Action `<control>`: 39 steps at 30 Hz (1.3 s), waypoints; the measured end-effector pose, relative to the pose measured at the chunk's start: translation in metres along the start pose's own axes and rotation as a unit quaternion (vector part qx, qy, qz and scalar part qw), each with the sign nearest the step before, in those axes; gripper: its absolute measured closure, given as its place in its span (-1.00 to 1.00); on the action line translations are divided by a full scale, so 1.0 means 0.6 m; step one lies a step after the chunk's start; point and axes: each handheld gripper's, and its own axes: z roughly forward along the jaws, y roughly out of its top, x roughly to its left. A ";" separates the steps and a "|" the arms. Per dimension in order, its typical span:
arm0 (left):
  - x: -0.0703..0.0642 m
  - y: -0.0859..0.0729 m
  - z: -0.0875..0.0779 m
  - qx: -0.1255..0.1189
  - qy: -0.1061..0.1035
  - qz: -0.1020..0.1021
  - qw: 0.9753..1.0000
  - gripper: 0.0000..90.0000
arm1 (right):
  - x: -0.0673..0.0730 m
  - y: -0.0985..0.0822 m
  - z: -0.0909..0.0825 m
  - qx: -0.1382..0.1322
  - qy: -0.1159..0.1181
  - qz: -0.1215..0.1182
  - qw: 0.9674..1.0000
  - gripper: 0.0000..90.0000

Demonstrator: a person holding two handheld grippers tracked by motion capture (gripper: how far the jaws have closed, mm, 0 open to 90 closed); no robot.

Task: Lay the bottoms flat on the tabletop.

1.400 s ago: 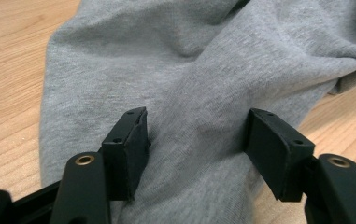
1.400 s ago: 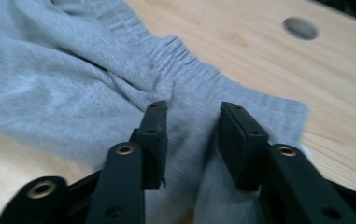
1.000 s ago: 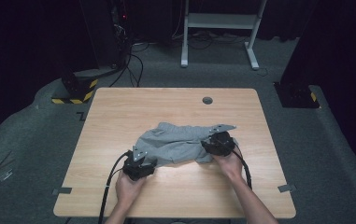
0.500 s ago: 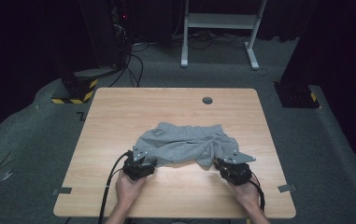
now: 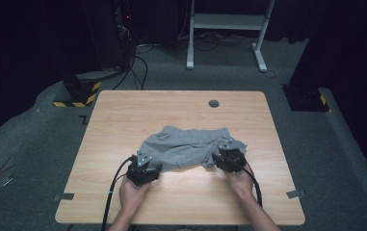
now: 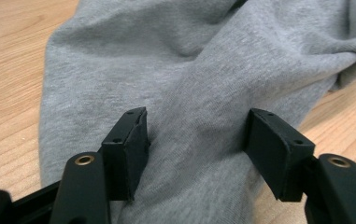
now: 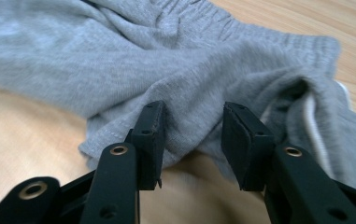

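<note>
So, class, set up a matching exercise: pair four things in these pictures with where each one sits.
Things:
1. grey shorts
2. left tool
3. right tool
4. round hole

Places:
A. far side of the table, right of centre
B. at the shorts' near left end
C. middle of the table
D. at the shorts' near right end

Pairs: 1-C, 2-B, 3-D, 4-A

— What sort of place is this?
— A lab or studio. Dark curtains ring a grey carpet (image 5: 181, 77); one bare wooden table (image 5: 123, 125) at centre.
— Anything else?
— Cables (image 5: 135, 67) at eleven o'clock, a white stand (image 5: 227, 29) at twelve.
</note>
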 end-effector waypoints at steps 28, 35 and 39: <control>0.002 0.005 0.005 -0.001 0.012 -0.011 1.000 -0.05 | -0.046 -0.054 -0.134 0.002 0.030 0.004 1.000 0.91; 0.005 0.004 0.004 -0.004 0.020 -0.021 1.000 0.12 | -0.049 -0.091 -0.120 0.030 0.030 0.020 0.999 0.91; 0.005 0.004 0.003 -0.006 0.025 -0.022 0.999 0.21 | -0.042 -0.087 -0.096 0.043 0.043 0.016 0.998 0.76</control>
